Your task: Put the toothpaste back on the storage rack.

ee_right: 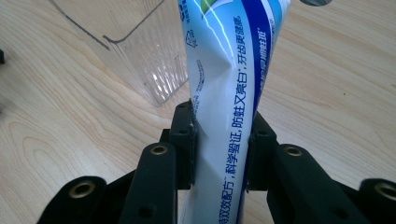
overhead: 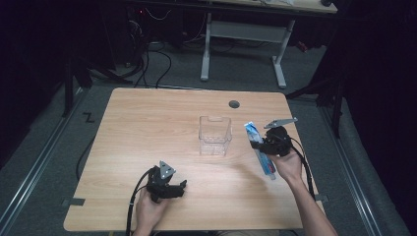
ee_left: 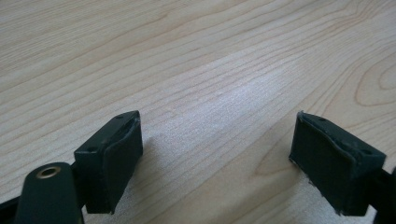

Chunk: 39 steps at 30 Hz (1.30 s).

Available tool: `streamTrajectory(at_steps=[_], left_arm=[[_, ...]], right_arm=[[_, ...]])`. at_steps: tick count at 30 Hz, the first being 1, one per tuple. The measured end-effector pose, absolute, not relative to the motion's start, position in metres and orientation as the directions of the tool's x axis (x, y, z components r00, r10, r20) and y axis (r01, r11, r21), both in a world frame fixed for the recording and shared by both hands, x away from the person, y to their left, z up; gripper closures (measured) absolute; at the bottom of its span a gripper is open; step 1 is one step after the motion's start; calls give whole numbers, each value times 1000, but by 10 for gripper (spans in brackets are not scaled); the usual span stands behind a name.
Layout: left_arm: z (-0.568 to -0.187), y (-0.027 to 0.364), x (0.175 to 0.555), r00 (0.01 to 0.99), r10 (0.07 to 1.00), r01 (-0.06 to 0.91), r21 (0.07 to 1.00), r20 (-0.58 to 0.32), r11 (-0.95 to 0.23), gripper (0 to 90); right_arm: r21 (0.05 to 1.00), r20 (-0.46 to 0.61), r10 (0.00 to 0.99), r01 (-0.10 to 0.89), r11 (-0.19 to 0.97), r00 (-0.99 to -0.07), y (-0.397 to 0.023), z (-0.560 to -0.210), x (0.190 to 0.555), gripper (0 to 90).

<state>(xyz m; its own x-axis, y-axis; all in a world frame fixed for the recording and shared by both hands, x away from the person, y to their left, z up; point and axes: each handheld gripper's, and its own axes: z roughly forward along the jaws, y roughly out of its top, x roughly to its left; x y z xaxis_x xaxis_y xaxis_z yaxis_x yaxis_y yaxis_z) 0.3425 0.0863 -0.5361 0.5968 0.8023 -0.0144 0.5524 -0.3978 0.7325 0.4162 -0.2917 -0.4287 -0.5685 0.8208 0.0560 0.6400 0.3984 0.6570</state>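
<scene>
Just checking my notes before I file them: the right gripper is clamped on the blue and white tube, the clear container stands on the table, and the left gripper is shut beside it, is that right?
Not quite: the left gripper is open, its jaws wide apart over bare table, as the left gripper view shows. The right gripper does clamp the tube, and the clear container stands on the table.

- The left hand (overhead: 149,209) comes in over the near edge of the counter (overhead: 147,128), left of its middle, and holds the left gripper (overhead: 183,186) low above the wood, jaws pointing right.
- In the left gripper view its jaws stand wide apart with bare wood between them.
- The right forearm (overhead: 310,206) reaches in from the near right corner; the right hand (overhead: 287,164) holds the right gripper (overhead: 256,142) near the right edge.
- Its jaws are clamped on the toothpaste tube (ee_right: 229,93).
</scene>
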Motion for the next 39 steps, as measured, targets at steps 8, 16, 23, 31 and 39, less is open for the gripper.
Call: streamTrajectory(at_steps=[8, 16, 23, 31, 39], left_arm=[[-536, 86, 342, 597, 802, 552, 733, -14, -398, 169], [-536, 86, 342, 597, 802, 552, 733, -14, -398, 169], [-536, 86, 342, 596, 803, 553, 733, -14, -397, 170], [-536, 86, 342, 596, 803, 553, 732, -14, -397, 170], [-536, 86, 342, 595, 804, 553, 733, -14, -397, 170]], right_arm=[[671, 74, 814, 633, 387, -576, -288, -427, 415, 705], [681, 80, 813, 627, 379, -577, -289, -423, 415, 703], [703, 84, 806, 608, 368, -585, -287, -418, 414, 703], [710, 82, 793, 594, 379, -604, -280, -415, 415, 702], [721, 89, 782, 582, 376, -617, -275, -410, 416, 702]])
